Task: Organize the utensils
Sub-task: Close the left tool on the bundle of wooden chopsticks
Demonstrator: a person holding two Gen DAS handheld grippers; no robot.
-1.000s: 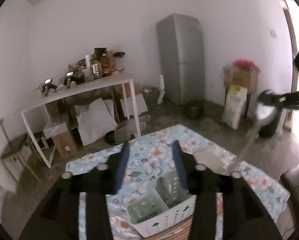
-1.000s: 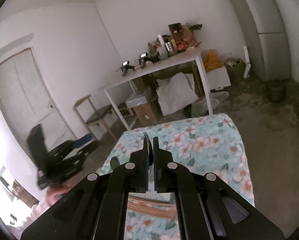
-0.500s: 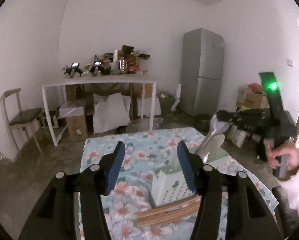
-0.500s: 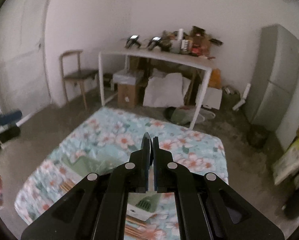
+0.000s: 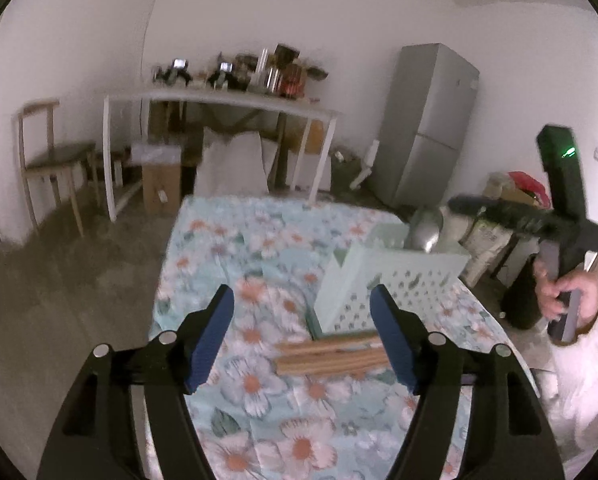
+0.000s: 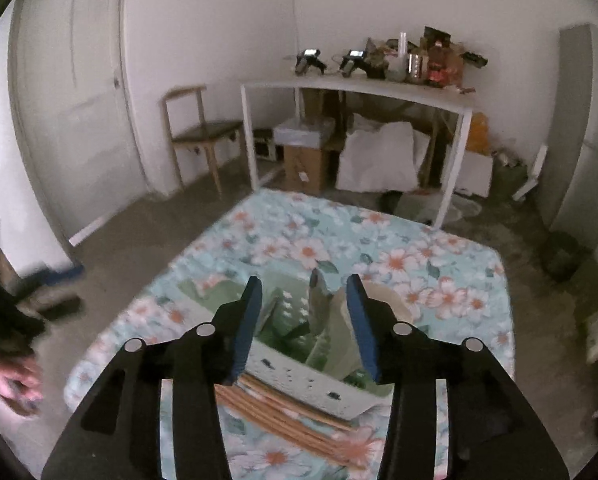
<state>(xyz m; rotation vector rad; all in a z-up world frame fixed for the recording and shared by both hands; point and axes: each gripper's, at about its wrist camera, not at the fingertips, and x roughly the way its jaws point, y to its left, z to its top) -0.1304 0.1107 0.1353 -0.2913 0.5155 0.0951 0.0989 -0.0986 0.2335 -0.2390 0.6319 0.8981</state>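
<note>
The metal spoon (image 6: 317,298) stood bowl-up in the pale green perforated basket (image 6: 299,376), directly ahead of and between the fingers of the right hand-held gripper (image 6: 305,312), whose jaws had just been opening and stood apart with nothing pressed between the pads. Judging by that, the release was the step in hand, and it would go best if the gripper backed straight off, so that neither finger caught the spoon or tipped the light basket. The bundle of wooden chopsticks (image 5: 331,354) lay flat on the flowered surface (image 5: 259,248), touching the basket's near wall, just ahead of the left hand-held gripper (image 5: 301,336) and toward its right finger. That gripper's jaws had also been opening; they stood wide and empty. A low approach would probably suit the chopsticks.
</note>
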